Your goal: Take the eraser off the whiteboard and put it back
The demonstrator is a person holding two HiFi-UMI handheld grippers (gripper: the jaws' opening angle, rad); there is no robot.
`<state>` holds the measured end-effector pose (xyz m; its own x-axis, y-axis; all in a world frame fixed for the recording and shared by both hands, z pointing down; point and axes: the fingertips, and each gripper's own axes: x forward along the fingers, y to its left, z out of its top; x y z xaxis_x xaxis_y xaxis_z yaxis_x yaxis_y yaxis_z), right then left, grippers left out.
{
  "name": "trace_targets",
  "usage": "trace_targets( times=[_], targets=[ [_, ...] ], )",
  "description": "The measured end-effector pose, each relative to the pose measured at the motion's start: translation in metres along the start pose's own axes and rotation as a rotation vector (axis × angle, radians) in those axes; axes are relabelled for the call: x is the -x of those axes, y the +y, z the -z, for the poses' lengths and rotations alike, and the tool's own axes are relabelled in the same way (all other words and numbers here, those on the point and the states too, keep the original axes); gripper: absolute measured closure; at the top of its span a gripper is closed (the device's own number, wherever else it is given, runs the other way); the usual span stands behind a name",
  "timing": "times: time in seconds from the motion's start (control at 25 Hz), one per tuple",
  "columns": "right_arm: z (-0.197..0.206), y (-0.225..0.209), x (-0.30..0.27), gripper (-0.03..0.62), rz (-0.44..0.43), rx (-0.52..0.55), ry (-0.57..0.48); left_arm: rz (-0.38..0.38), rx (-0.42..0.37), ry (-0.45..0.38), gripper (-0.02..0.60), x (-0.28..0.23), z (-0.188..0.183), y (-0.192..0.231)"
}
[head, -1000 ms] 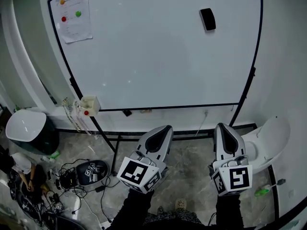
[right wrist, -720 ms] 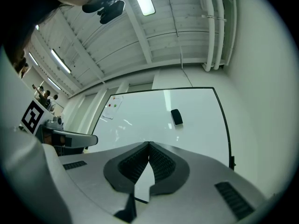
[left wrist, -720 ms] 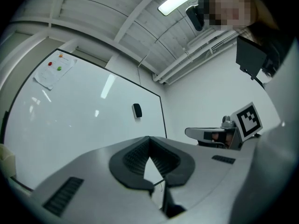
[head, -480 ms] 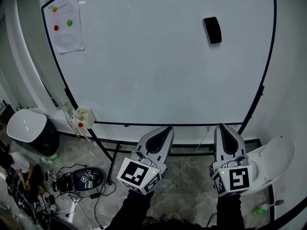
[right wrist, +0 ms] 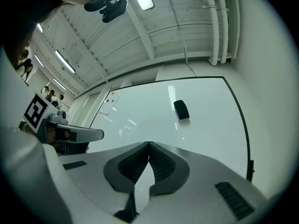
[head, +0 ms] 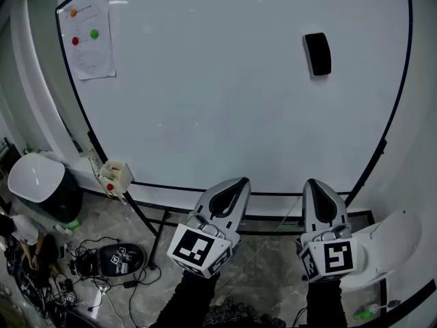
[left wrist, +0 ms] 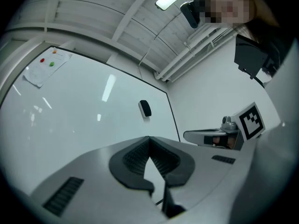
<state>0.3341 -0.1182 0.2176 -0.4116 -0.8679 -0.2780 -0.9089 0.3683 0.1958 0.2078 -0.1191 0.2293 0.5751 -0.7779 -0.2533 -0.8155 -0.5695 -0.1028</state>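
Observation:
A black eraser [head: 317,54] sticks to the upper right of the whiteboard [head: 205,94]; it also shows as the eraser [left wrist: 145,108] in the left gripper view and the eraser [right wrist: 181,109] in the right gripper view. My left gripper [head: 235,185] and right gripper [head: 315,184] are held side by side below the board's bottom edge, well short of the eraser. Both point toward the board. The left gripper [left wrist: 149,138] has its tips together with nothing between them. The right gripper [right wrist: 149,144] is likewise shut and empty.
A paper sheet with coloured magnets [head: 87,36] hangs at the board's upper left. A small marker box [head: 115,176] is fixed at the lower left corner. On the floor are a white bin [head: 35,181], cables and gear [head: 102,265], and a white chair [head: 382,241] at right.
Both grippers have come closer to the whiteboard, which now fills more of the head view; the eraser sits farther right and slightly lower in the frame. Both jaws stayed shut.

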Motion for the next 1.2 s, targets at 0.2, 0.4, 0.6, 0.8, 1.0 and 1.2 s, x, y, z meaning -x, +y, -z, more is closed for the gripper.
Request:
trace_targets(
  times=[0.2,0.4,0.6,0.8,1.0,1.2],
  targets=[
    [0.007,-0.006,-0.031,0.586,0.037,0.017,0.012,0.029,0.014,0.036,0.575,-0.025,0.014,0.031],
    [0.005,-0.014,-0.068,0.586,0.093,0.021,-0.013,0.069,0.003,0.020,0.575,-0.050,0.008,0.069],
    [0.005,-0.015,-0.095,0.586,0.117,0.027,-0.039,0.103,0.013,0.001,0.575,-0.067,0.012,0.088],
    [0.001,-0.022,-0.106,0.586,0.133,0.053,-0.068,0.128,-0.011,-0.010,0.575,-0.081,0.015,0.095],
    [-0.001,-0.033,-0.120,0.585,0.114,0.093,-0.075,0.139,-0.007,-0.019,0.575,-0.098,0.017,0.094],
    [-0.009,-0.043,-0.134,0.585,0.052,0.123,-0.113,0.151,0.016,-0.026,0.575,-0.114,0.019,0.091]
  ],
)
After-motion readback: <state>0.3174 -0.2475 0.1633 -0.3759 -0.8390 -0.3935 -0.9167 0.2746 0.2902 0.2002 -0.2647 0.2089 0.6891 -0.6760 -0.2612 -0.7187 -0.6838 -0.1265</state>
